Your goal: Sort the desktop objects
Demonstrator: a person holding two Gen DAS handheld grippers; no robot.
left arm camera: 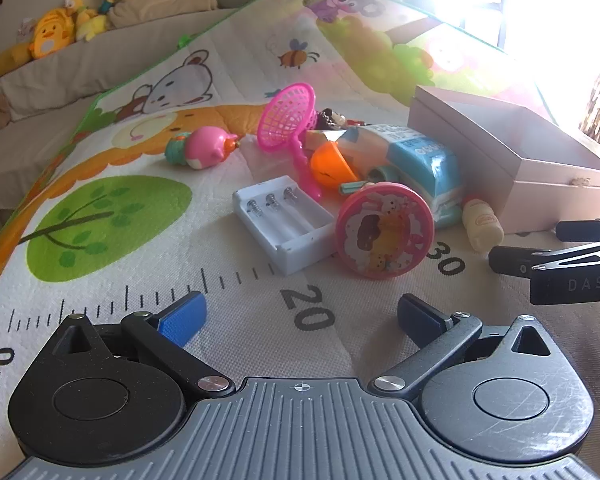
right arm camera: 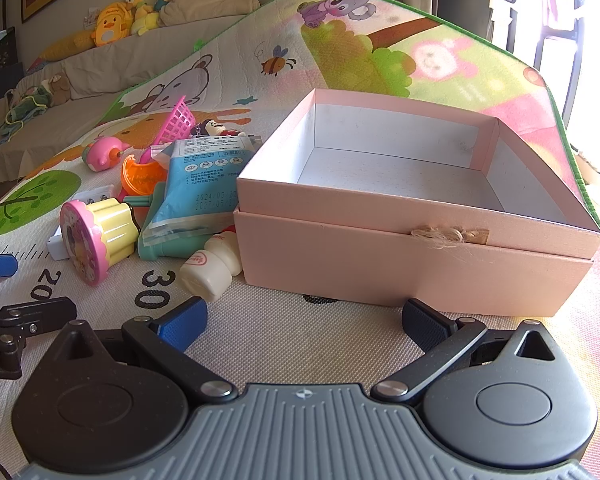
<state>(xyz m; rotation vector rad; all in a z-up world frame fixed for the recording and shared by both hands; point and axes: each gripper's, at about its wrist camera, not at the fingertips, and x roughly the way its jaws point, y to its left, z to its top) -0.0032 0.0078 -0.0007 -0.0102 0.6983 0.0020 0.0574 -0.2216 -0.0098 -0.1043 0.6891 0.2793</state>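
Note:
A pile of small objects lies on the play mat: a white battery holder [left arm camera: 284, 222], a round pink-lidded toy [left arm camera: 384, 230], a pink toy net [left arm camera: 290, 120], an orange half shell [left arm camera: 332, 164], a blue packet [left arm camera: 428, 160], a small white bottle [left arm camera: 482, 224] and a pink pig toy [left arm camera: 204, 146]. My left gripper [left arm camera: 300, 318] is open and empty, short of the pile. My right gripper [right arm camera: 304, 322] is open and empty in front of the open pink box [right arm camera: 416, 248]. The bottle [right arm camera: 212, 266] lies by the box's left corner.
The cartoon mat [left arm camera: 112, 208] has a printed ruler along its near edge. A sofa with plush toys [right arm camera: 112, 26] stands behind. Bright window glare fills the right. The right gripper's fingers [left arm camera: 540, 264] show at the left wrist view's right edge.

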